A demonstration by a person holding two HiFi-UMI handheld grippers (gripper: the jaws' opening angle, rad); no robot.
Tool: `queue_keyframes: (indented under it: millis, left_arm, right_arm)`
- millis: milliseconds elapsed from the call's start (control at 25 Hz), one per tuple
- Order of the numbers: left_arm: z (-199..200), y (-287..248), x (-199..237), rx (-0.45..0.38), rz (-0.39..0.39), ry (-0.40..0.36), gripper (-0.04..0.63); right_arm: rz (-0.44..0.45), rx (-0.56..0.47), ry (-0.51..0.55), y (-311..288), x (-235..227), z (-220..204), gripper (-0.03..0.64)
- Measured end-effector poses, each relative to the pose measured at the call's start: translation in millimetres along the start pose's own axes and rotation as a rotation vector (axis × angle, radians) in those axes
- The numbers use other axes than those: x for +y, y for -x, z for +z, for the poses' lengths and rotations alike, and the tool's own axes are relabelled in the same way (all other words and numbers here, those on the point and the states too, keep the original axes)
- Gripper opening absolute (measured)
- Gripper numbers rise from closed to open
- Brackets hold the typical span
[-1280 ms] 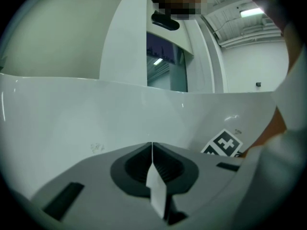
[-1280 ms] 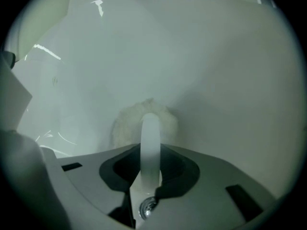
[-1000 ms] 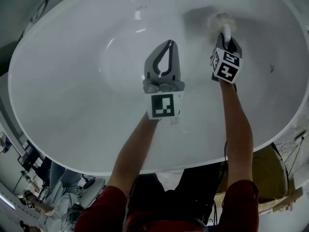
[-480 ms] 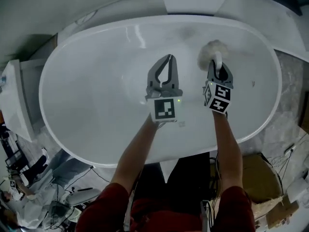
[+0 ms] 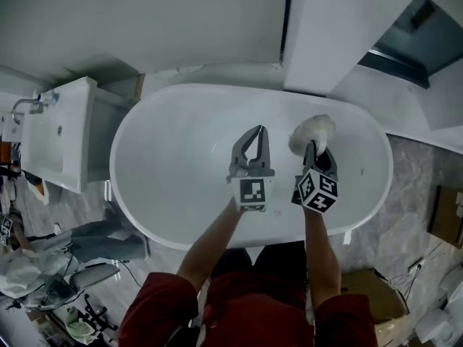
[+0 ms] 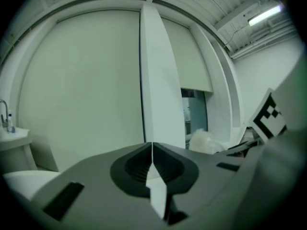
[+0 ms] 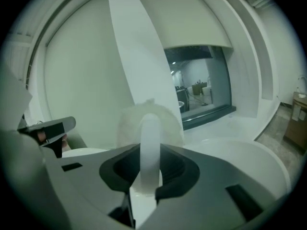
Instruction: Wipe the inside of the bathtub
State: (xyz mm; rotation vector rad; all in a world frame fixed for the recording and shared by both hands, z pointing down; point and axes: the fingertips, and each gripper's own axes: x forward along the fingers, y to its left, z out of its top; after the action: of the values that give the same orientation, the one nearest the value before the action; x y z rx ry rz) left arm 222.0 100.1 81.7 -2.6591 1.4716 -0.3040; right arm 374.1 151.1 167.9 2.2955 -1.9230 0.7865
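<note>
White and glossy, the oval bathtub lies across the middle of my head view with its long axis running left to right, and both tongs hang over its basin.

Over the right half of the bathtub sits the fluffy white duster. Its pale handle is clamped in my right gripper, whose jaws have closed narrowly around the stick, while the soft head stands up beyond the jaw tips. From above I cannot tell whether the fluff touches the bathtub's surface. In the right gripper view it stands against a wall and a white pillar rather than against enamel.

Just beside it, over the bathtub's centre, is my left gripper. Its jaws are pressed together tip to tip with only a thin seam between them, and they grip nothing. The duster shows off to its right.

My forearms reach in across the bathtub's near rim from red sleeves.

Left of the bathtub stands a white washbasin with a tap at its far end. Behind the bathtub's far rim rises the pillar. A cardboard box sits on the floor off the bathtub's near right end.
</note>
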Motion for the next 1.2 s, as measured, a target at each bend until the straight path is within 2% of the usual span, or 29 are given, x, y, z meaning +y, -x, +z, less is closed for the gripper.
queue_keyframes:
  millis: [240,480,640,920,1040,1200]
  left_arm:
    - [82,63,-5,-0.028,0.012,-0.005,0.017]
    - [145,96,12,-0.100,0.062,-0.041,0.017]
    - [173,118,24,-0.143,0.113,0.034,0.017]
    - [212,167,41,-0.240,0.182,0.038,0.017]
    - [234,191,38,-0.300,0.193,0.078,0.017]
    - [253,218,26,-0.401,0.171,0.106,0.017]
  right_arm:
    - [0.072,-0.100,0.075,80,33,84,0.097]
    - [0.130,-0.202,0.132,118,71,143,0.097]
    - [0.181,-0.259,0.181,139,98,175,0.097]
    - [0.227,-0.499,0.346,215,141,226,0.097]
    - [0.214,-0.643,0.422,257,152,239,0.097]
    - [0.205,-0.773,0.441,296,157,238,0.097]
